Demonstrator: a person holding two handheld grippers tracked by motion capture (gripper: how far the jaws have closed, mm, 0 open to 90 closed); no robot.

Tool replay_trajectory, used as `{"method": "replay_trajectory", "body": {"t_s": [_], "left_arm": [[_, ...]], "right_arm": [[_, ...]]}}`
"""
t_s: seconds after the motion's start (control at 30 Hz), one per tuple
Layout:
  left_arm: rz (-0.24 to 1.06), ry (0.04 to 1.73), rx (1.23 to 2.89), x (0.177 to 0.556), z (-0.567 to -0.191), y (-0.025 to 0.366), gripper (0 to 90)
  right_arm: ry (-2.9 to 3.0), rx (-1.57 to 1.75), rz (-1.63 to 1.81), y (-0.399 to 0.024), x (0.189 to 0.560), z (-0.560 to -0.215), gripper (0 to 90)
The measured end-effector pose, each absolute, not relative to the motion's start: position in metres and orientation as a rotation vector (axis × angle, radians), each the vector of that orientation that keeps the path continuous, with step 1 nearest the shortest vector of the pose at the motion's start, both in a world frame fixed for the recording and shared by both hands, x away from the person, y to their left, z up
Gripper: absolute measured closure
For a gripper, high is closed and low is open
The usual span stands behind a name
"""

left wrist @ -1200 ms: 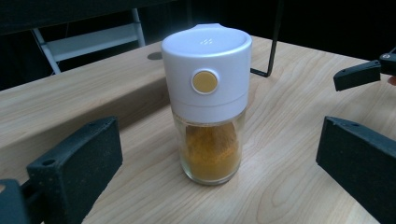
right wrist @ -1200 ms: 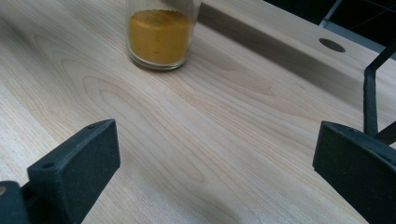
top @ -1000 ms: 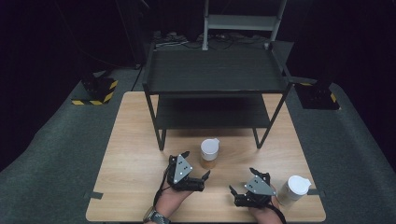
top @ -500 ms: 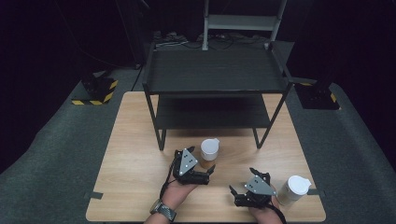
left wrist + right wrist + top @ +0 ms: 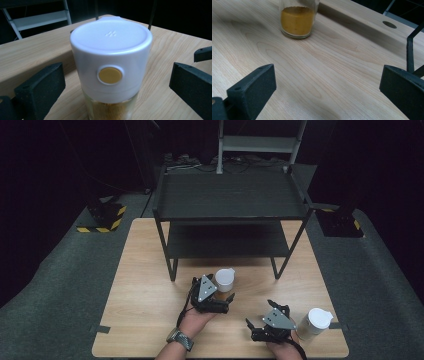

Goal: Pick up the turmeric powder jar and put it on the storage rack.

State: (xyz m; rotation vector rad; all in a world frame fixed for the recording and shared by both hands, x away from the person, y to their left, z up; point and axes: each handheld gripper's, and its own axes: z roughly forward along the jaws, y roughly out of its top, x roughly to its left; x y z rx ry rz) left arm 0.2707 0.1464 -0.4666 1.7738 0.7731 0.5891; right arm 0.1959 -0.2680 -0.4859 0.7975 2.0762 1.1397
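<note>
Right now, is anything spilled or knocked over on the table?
No, nothing stands out. Both white-lidded jars stand upright with lids on: one in front of the black shelf, between the open fingers of the left gripper, the other near the table's right edge. No spill shows.

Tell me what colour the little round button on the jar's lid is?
Mustard yellow, set in the white lid of the jar. The left gripper view shows the button best.

Jar [image 5: 224,280] before shelf rack [image 5: 230,205]
</note>
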Motion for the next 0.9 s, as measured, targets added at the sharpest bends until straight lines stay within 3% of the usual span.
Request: {"method": "replay_trajectory", "body": {"t_s": [0.23, 0.7, 0.9], "left_arm": [[0.566, 0.802, 1.747, 0.277, -0.472, 0.146, 1.7], [0.529, 0.818, 1.711, 0.283, -0.481, 0.148, 27.2], [0.545, 0.811, 1.705, 0.281, -0.483, 0.146, 29.1]], "right_arm": [[2.076, 0.797, 1.141, -0.268, 0.196, -0.486, 0.0], [2.075, 0.802, 1.145, -0.269, 0.196, -0.486, 0.0], [2.075, 0.802, 1.146, -0.269, 0.196, -0.486, 0.0]]}}
